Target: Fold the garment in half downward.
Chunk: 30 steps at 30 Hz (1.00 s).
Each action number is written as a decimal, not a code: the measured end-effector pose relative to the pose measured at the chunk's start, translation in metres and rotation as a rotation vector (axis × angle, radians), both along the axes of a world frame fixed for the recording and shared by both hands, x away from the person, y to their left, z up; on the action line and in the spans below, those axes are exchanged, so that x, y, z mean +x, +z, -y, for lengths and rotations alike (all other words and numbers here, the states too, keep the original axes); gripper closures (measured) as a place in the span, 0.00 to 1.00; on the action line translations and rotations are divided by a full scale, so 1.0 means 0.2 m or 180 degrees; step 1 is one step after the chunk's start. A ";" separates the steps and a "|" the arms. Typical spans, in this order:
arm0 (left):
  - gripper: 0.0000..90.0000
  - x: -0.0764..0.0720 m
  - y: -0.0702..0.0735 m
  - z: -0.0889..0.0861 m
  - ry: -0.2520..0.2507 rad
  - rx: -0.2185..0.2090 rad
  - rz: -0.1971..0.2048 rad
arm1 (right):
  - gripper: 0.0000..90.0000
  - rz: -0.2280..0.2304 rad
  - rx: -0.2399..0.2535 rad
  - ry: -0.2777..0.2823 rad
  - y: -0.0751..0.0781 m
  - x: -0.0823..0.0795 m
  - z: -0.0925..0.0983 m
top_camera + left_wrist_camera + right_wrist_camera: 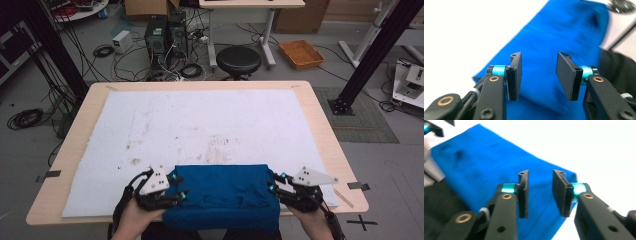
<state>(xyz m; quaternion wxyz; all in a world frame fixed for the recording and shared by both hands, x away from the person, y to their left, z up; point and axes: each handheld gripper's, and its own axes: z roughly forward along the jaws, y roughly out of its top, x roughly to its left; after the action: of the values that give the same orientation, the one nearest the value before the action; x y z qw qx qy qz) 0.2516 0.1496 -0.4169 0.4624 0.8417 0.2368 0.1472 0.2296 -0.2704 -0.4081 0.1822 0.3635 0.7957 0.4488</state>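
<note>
A folded blue cloth (222,192) lies at the near edge of the white sheet (200,125), and its front hangs over the table's edge. My left gripper (180,186) sits at the cloth's left end and my right gripper (276,182) at its right end. In the left gripper view the left gripper (539,75) stands open, pads apart, with the blue cloth (564,32) beyond and below them. The right gripper (540,195) is open too, above the corner of the blue cloth (486,162). Neither pair of pads presses on the fabric.
The white sheet covers most of the wooden table (320,130) and carries brown stains near its middle. Beyond the table stand a black stool (238,59), computer towers (157,35), loose cables and an orange tray (301,53). Black frame posts rise at both sides.
</note>
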 end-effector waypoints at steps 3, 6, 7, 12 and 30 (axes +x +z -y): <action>0.62 0.12 0.00 -0.01 0.0287 -0.0044 -0.0166 | 0.69 -0.0070 0.0042 -0.0179 -0.01 0.12 0.00; 0.60 0.25 -0.04 -0.03 0.0490 -0.0108 -0.0435 | 0.63 -0.0271 0.0120 -0.0352 -0.05 0.25 0.00; 0.60 0.28 -0.06 -0.03 0.0539 -0.0140 -0.0523 | 0.61 -0.0347 0.0127 -0.0390 -0.07 0.29 -0.01; 0.59 0.33 -0.13 -0.03 0.0691 -0.0084 -0.0759 | 0.55 -0.0602 0.0090 -0.0490 -0.13 0.38 -0.02; 0.93 0.35 -0.11 -0.05 0.0599 -0.0109 -0.0761 | 0.94 -0.0642 0.0192 -0.0184 -0.15 0.44 0.01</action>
<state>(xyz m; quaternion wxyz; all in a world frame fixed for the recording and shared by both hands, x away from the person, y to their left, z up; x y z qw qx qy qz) 0.3219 0.1592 -0.4392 0.4294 0.8193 0.3705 0.0845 0.3182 -0.2720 -0.4390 0.1030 0.4350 0.7853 0.4283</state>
